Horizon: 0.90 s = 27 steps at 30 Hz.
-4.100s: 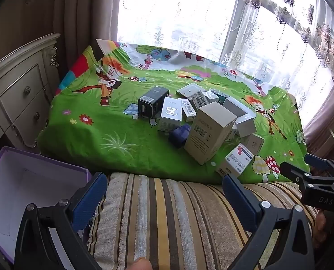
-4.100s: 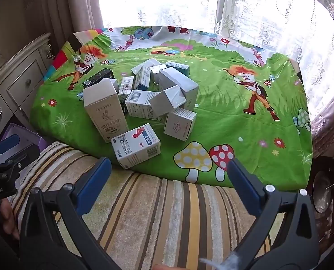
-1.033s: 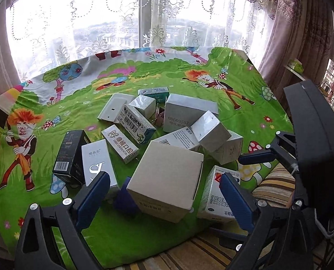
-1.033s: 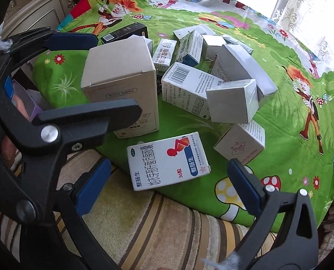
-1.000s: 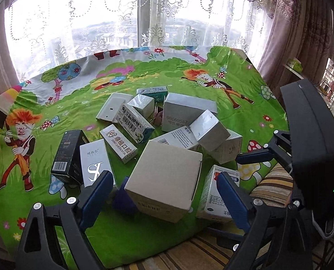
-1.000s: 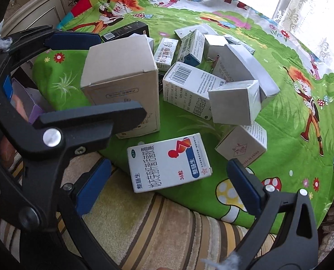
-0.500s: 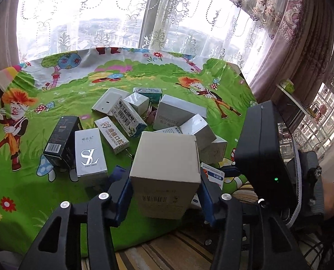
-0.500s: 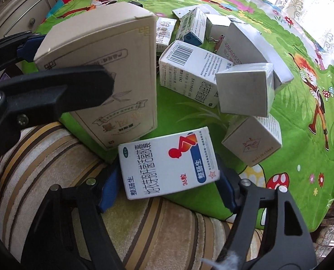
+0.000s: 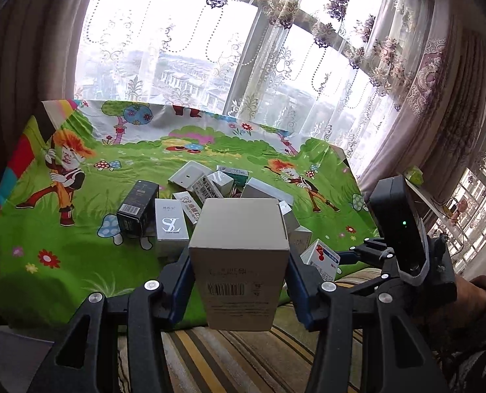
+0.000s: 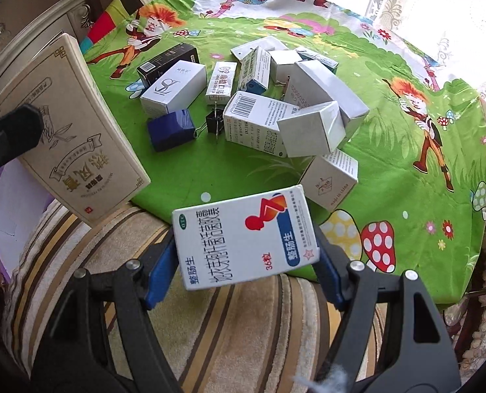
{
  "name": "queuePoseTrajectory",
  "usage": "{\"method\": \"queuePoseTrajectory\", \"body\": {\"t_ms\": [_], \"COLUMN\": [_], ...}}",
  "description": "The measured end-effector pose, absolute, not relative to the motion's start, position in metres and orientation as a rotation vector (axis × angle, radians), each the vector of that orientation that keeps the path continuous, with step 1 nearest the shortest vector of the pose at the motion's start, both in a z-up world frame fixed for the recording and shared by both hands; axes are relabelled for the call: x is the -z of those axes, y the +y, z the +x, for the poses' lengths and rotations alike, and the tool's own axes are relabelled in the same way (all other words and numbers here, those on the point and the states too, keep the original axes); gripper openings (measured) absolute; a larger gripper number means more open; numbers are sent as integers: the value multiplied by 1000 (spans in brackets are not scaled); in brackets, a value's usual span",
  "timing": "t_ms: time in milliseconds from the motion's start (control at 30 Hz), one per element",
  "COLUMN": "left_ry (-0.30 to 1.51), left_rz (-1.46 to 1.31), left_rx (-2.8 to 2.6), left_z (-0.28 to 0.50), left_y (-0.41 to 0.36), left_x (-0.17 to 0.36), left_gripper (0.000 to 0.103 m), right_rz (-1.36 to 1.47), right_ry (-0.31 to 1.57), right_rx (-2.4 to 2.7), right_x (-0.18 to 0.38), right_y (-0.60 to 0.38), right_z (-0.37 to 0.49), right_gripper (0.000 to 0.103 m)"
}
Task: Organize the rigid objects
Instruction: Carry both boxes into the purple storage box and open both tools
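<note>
1. Room first: a low surface covered with a bright green cartoon cloth [image 9: 79, 262] (kids, mushrooms, flowers), with a striped brown-and-cream cushion [image 10: 229, 327] at its near edge. Behind it a big window with lace curtains [image 9: 184, 59], and a carved cream dresser [image 10: 29, 26] off to one side.
2. What's different: a second ago both boxes sat on the cloth with the jaws spread wide around them. Now the jaws have closed in and both boxes are up off the cloth.
3. The left gripper [image 9: 239, 281] pinches the tall beige box [image 9: 239, 262] by its sides, held over the cloth's near edge.
4. The right gripper [image 10: 246, 262] pinches the white medicine box [image 10: 246, 239] with the red and blue logo, end to end, over the cushion edge.
5. Count left in the pile: one black box [image 10: 167, 62], about nine white or mostly white cartons [image 10: 311, 127], plus one teal-ended one at the back that's mostly hidden, so I can't be exact.
6. Also one blue binder clip [image 10: 170, 129] and one small black binder clip [image 10: 215, 122] just beside it.
</note>
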<state>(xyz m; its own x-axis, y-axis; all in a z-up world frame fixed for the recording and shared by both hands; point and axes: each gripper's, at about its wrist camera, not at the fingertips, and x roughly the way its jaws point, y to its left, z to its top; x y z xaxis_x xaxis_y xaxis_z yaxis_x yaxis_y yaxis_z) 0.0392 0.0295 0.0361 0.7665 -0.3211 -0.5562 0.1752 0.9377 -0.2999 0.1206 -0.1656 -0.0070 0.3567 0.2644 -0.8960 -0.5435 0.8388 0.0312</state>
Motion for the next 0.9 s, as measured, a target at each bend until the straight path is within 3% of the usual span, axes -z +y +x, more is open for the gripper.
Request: {"method": "queuePoseTrajectory", "body": {"t_ms": [333,900], "left_ry": [643,800], "left_rz": [-304,-357], "left_rx": [22,-502], "left_z": [-11,-53], "left_y": [100,194], "left_x": [-27,10], "left_gripper": [52,52], "right_rz": [-260,-406], "right_ry": [1043,1031], "right_rx": [-666,-1014], "right_x": [-15,-13], "right_y": [-113,15], "right_z": [102,39], "right_gripper": [77,77]}}
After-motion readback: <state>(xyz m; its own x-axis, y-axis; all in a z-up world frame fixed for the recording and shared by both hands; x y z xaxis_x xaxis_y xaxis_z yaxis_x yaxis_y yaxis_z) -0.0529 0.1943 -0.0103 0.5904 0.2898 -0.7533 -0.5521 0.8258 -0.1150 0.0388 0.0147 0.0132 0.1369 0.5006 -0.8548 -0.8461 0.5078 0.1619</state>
